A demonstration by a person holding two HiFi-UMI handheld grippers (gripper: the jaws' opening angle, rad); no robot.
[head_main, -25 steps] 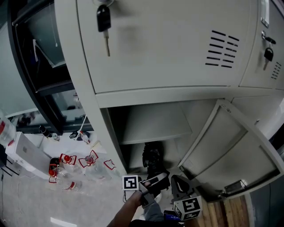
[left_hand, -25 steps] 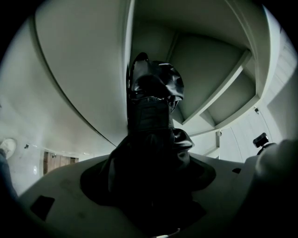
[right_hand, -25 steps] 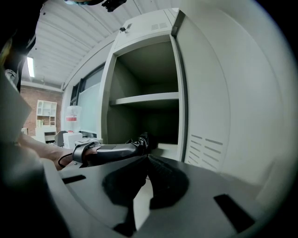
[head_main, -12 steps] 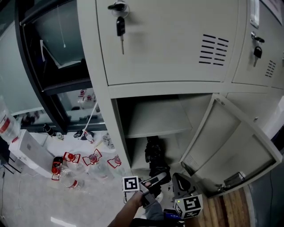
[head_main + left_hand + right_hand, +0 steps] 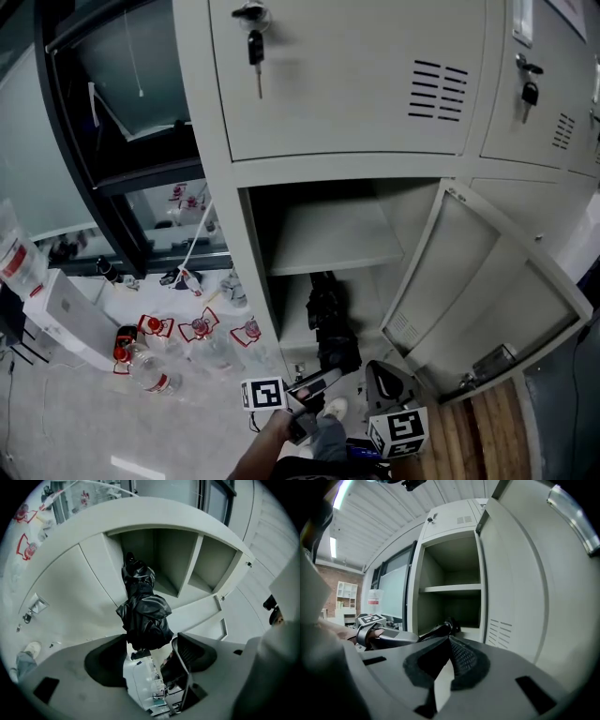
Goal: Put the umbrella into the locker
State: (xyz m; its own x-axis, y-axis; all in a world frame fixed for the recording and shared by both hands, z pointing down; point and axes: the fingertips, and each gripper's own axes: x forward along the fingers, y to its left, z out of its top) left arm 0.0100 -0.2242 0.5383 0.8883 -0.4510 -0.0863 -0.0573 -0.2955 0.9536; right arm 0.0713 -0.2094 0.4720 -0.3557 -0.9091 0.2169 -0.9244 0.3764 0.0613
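The black folded umbrella (image 5: pixel 330 319) lies tilted in the lower compartment of the open grey locker (image 5: pixel 258 281), under the shelf (image 5: pixel 333 239). Its near end sticks out over the front edge. My left gripper (image 5: pixel 319 382) is at that end, and in the left gripper view the jaws of the left gripper (image 5: pixel 149 641) stand on either side of the umbrella (image 5: pixel 140 611), shut on its bundled fabric. My right gripper (image 5: pixel 382 380) hangs just right of it, below the open door (image 5: pixel 469 291). In the right gripper view the right gripper (image 5: pixel 448 641) is shut with nothing in it.
The locker door swings out to the right. Closed lockers with keys (image 5: pixel 253 47) are above. Plastic bottles (image 5: pixel 150 361) and a white box (image 5: pixel 66 319) lie on the floor to the left. A wooden floor strip (image 5: pixel 487 441) is at the right.
The head view has swung, so the locker sits a little further right and lower. My left gripper has dropped slightly to the lower left with the umbrella's end. The right gripper has barely moved.
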